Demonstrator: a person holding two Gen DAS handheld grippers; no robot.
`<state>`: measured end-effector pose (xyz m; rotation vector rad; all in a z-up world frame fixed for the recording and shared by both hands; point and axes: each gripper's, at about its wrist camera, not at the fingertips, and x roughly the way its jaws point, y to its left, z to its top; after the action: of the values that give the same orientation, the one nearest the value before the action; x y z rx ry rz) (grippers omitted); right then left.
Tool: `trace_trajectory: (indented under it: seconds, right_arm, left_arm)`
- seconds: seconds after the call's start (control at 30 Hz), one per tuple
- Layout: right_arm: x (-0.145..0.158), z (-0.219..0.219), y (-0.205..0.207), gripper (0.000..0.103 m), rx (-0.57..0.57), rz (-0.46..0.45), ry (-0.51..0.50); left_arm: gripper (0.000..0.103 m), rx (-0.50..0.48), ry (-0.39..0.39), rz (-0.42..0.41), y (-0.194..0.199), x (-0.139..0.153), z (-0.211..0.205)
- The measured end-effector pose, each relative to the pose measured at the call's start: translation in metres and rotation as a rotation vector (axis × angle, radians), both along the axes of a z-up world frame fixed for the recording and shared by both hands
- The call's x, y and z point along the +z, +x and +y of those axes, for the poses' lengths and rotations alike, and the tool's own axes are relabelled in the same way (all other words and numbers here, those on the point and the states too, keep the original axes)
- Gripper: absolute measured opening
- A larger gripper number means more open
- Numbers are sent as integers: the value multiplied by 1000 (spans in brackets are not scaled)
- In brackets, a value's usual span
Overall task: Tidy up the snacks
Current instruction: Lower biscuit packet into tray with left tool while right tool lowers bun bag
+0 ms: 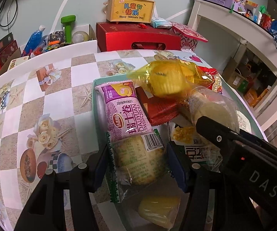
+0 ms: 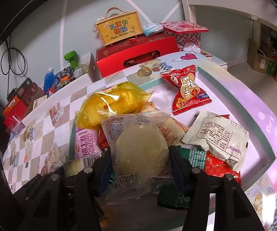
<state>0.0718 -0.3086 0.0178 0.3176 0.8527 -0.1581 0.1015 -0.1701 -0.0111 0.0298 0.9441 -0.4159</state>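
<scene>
On my left wrist view the left gripper has its jaws clamped on the near end of the purple Swiss roll packet, which lies lengthwise away from me with its far end over the rim of the teal tray on the desk. Just right of it I see a flat red packet, and over that a yellow-wrapped cake sitting on top of the heap; a pale yellow cake lies below my jaws. The right gripper crosses in from the right of that view. On the right wrist view the right gripper has its jaws closed against the sides of a clear packet holding a round pale pastry — it stands between the pads, in front of the yellow cake. To its right lie a grey-white packet, a green packet beneath it, and further back a red peanut packet, apart from the heap. Behind the desk stand a red gift box and a yellow handled box on top of it.
</scene>
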Motion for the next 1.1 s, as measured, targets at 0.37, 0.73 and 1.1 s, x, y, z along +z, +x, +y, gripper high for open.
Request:
trace_trajectory:
  seconds: [0.37, 0.73, 1.1]
  right_arm:
    - [4, 4, 0, 61, 11, 20, -41]
    - [19, -5, -9, 70, -15, -14, -40]
    - [30, -9, -16, 73, -31, -47, -46]
  left_arm:
    - [63, -15, 14, 12, -1, 7, -1]
    - [65, -34, 28, -4, -8, 20, 0]
    - [66, -55, 33, 6, -14, 28, 2]
